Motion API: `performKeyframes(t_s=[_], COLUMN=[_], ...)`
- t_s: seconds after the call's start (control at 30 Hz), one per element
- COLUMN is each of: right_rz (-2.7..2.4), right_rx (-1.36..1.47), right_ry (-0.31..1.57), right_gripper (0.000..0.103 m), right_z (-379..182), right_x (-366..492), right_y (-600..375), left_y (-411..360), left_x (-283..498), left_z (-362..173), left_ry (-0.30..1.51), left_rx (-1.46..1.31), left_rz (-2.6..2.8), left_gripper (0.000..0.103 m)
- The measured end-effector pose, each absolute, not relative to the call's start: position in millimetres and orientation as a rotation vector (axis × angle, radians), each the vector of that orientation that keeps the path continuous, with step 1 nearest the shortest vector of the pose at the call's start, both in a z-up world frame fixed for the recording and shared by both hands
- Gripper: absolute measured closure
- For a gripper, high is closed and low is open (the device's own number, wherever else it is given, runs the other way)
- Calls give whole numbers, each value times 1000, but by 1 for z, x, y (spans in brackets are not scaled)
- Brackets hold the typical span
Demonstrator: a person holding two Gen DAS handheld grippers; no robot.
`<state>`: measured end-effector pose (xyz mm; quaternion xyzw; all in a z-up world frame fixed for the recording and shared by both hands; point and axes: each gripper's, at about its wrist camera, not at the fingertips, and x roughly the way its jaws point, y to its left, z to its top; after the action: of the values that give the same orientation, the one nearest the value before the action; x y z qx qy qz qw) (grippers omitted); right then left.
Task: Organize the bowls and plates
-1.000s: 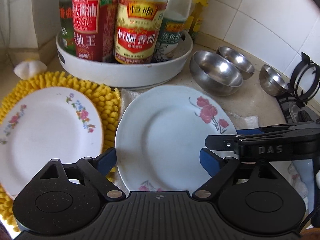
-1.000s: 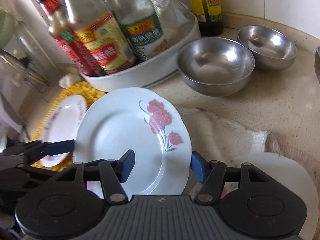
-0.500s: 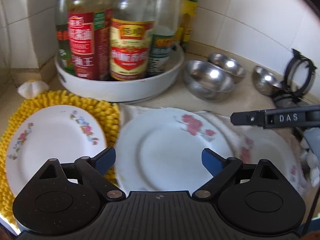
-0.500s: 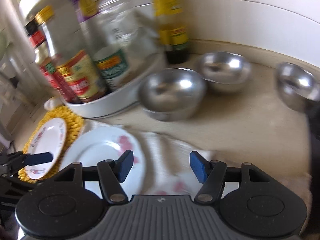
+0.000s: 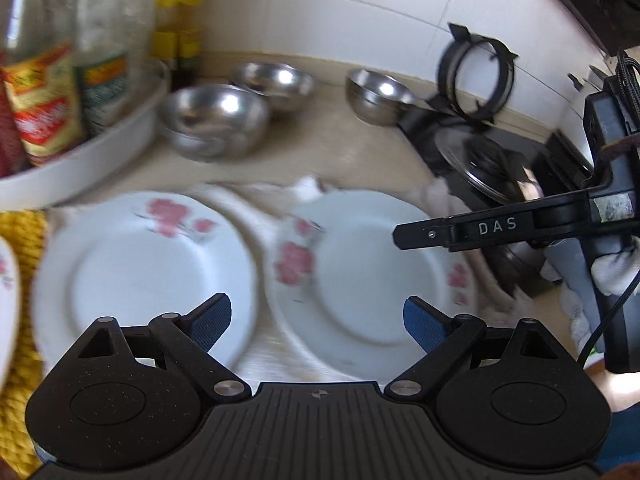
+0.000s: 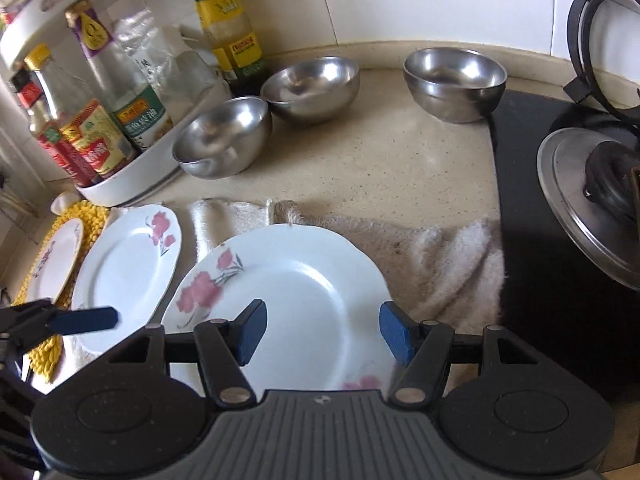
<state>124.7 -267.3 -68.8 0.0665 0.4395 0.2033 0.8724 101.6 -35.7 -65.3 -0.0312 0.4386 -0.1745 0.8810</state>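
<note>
White plate (image 6: 304, 292) lies flat under both open, empty hand-held grippers (image 6: 322, 330).

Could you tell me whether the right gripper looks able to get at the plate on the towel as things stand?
Probably yes. The right gripper is open and empty, with the plate just beyond its fingertips. Nothing rests on the plate, and the left gripper sits off to the side over the neighbouring plate.

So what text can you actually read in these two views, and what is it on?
"DAS": white letters on the right gripper's black finger, in the left wrist view.
Bottle labels in the white tray: printed, too small or blurred to read.
Tall bottle's yellow label: not legible.
Nothing else carries text.
</note>
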Motion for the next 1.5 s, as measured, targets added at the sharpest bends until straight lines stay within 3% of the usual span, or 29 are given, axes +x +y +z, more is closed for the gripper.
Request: performKeyframes(t_s=[0.53, 0.9, 1.5], right_rz=[546, 597, 598], right_rx=[142, 132, 65], right_ry=[952, 943, 942], right_gripper=[28, 28, 32], right_z=[-90, -91, -92], right_x=[138, 140, 130], right_y=[-286, -287, -284], left_y=[-78, -67, -79], left_x=[108, 104, 119], left_z=[-87, -92, -97], left_ry=[954, 987, 978], left_rx=[-129, -199, -109], left_rz=[-276, -188, -143], left_gripper=[7, 7, 9])
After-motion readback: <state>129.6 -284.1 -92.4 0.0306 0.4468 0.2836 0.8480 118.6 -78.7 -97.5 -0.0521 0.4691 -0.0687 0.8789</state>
